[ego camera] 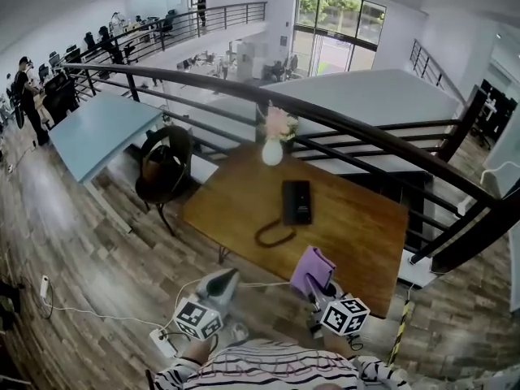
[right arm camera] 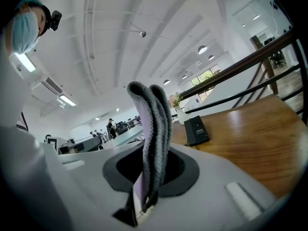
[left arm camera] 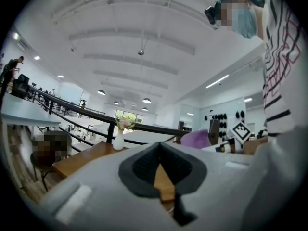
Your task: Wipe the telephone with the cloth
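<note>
Step in hand: approach, wiping not yet begun. Right hand-held gripper is clamped on the folded purple cloth, raised near the counter edge. Telephone lies ahead of it, well apart. Left hand-held gripper sits beside the right, jaws together, empty. Next move probably needs the cloth carried forward and lowered flat onto the telephone.

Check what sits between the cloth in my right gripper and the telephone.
Only bare wooden table: the head view shows nothing between cloth and telephone; its coiled cord loops off to the left.
</note>
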`<state>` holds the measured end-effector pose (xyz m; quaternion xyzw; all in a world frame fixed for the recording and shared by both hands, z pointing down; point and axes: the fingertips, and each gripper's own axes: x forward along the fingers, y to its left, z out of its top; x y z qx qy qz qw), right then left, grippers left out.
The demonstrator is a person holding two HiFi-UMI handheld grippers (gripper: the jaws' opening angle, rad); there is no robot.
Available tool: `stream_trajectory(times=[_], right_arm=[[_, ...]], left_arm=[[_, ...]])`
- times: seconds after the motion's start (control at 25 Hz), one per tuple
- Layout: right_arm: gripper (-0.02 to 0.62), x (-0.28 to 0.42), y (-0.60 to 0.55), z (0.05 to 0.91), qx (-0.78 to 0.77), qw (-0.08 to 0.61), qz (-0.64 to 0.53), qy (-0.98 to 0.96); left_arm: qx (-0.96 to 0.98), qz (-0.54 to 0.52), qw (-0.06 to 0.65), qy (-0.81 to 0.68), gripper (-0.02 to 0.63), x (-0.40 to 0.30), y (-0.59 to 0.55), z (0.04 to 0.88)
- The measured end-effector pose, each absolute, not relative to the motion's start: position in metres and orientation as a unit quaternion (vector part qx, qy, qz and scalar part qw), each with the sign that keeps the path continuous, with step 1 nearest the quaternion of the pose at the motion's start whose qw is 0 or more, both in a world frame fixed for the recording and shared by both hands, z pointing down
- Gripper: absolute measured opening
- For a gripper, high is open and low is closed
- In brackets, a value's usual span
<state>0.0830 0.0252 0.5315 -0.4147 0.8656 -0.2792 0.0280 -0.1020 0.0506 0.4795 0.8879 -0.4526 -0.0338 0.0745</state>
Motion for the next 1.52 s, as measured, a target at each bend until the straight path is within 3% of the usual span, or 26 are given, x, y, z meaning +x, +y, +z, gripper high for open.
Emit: stream_trajectory(times=[0.6,1.52], right_arm=[[0.055,0.001,-0.065,0.526,-0.464,0.040,-0.269,0.843],[0.055,0.040,-0.230,0.557,-0.417,-0.014,-0.273,0.867]], left_arm=[[0.917,-0.027,0.088,-0.388,0.002,-0.180,-0.062,0.484],[0.886,-0.051,0.100,-0.449,0.002,-0.137,-0.175,0.494]])
